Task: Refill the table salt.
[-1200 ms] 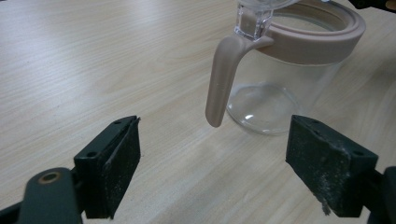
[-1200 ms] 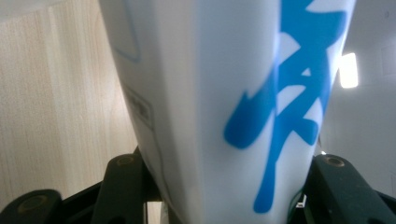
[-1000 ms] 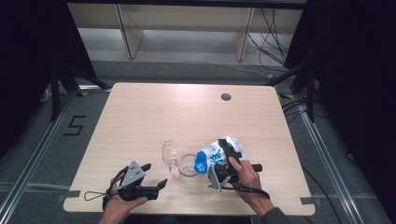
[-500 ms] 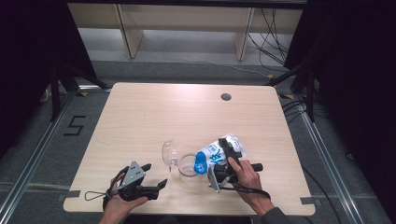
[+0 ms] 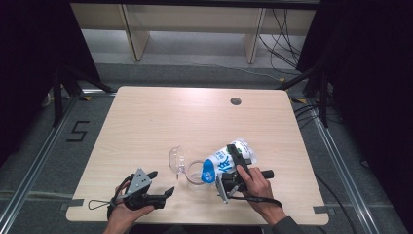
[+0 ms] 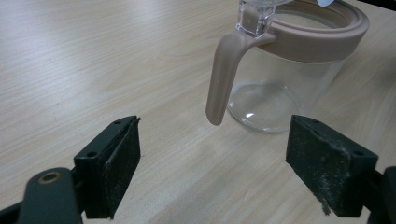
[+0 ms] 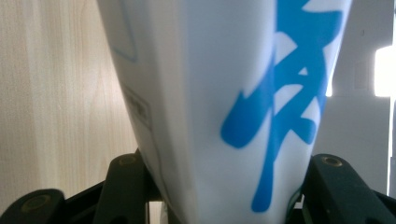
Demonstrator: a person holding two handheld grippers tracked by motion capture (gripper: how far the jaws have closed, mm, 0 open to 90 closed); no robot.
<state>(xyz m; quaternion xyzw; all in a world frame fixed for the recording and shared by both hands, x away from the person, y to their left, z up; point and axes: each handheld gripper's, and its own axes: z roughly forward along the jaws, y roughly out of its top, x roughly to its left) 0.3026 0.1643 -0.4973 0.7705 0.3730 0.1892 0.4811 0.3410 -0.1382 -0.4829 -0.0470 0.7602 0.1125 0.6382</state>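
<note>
- A light wooden table (image 5: 146, 126) stood on a grey floor (image 5: 44, 146).
- A round dark hole (image 5: 235, 101) sat near the table's far edge.
- A "5" marking (image 5: 78, 131) lay on the floor beside the table.
- Cables (image 5: 277, 44) trailed behind it.

White pouch (image 5: 225, 161) with blue print, tilted, mouth over open clear jar (image 5: 195, 171) with beige rim.

High view looks down and forward over the pale wooden counter (image 5: 160, 122). Gripper views sit low, close-up — left shares the clear glass jug with beige rim (image 6: 285, 70) (image 5: 192, 171).
</note>
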